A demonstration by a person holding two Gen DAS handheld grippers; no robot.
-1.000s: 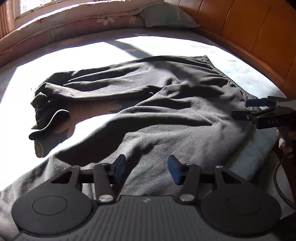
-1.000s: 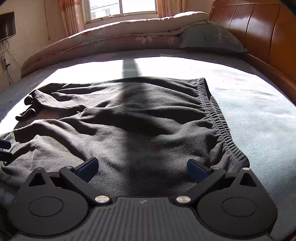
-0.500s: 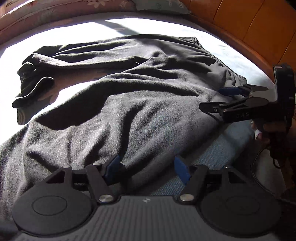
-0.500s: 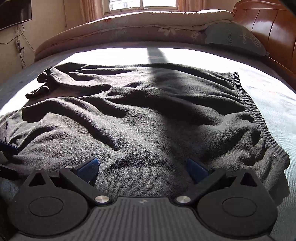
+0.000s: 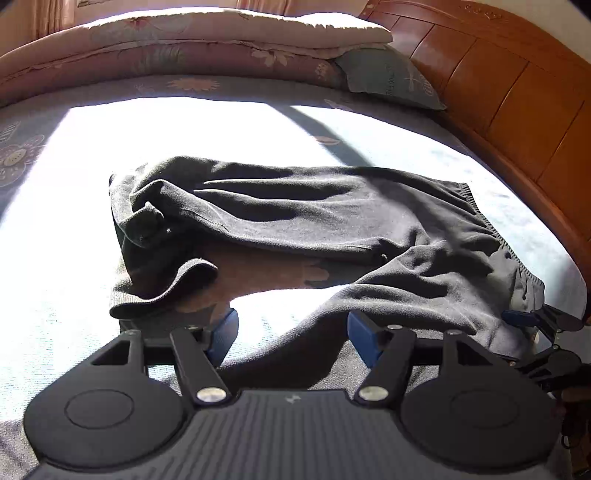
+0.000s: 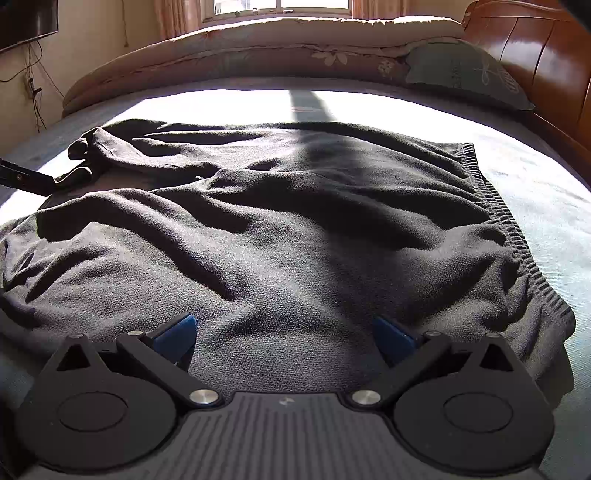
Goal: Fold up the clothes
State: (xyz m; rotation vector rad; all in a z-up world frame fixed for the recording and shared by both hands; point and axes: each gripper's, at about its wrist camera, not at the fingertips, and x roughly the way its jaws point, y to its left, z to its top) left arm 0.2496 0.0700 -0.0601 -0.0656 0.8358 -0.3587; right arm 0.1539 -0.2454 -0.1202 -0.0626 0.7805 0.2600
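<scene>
Black trousers (image 5: 332, 221) lie rumpled across the bed, with the ribbed waistband (image 6: 509, 229) toward the headboard side and the bunched leg ends (image 5: 147, 221) at the far left. My left gripper (image 5: 293, 332) is open, low over the near leg's edge, with nothing between its fingers. My right gripper (image 6: 284, 332) is wide open just above the cloth near the waist, and it also shows as the right gripper (image 5: 532, 339) at the edge of the left wrist view. A black finger (image 6: 26, 181) of the left gripper pokes in from the left.
The bed sheet (image 5: 74, 258) is sunlit to the left of the trousers. A folded quilt (image 5: 184, 48) and a pillow (image 5: 388, 77) lie at the far side. A wooden headboard (image 5: 517, 92) runs along the right. A wall screen (image 6: 26, 22) hangs at far left.
My left gripper has swung left toward the leg ends, its fingers a little wider apart. My right gripper has come lower and closer over the waist part, still open.
</scene>
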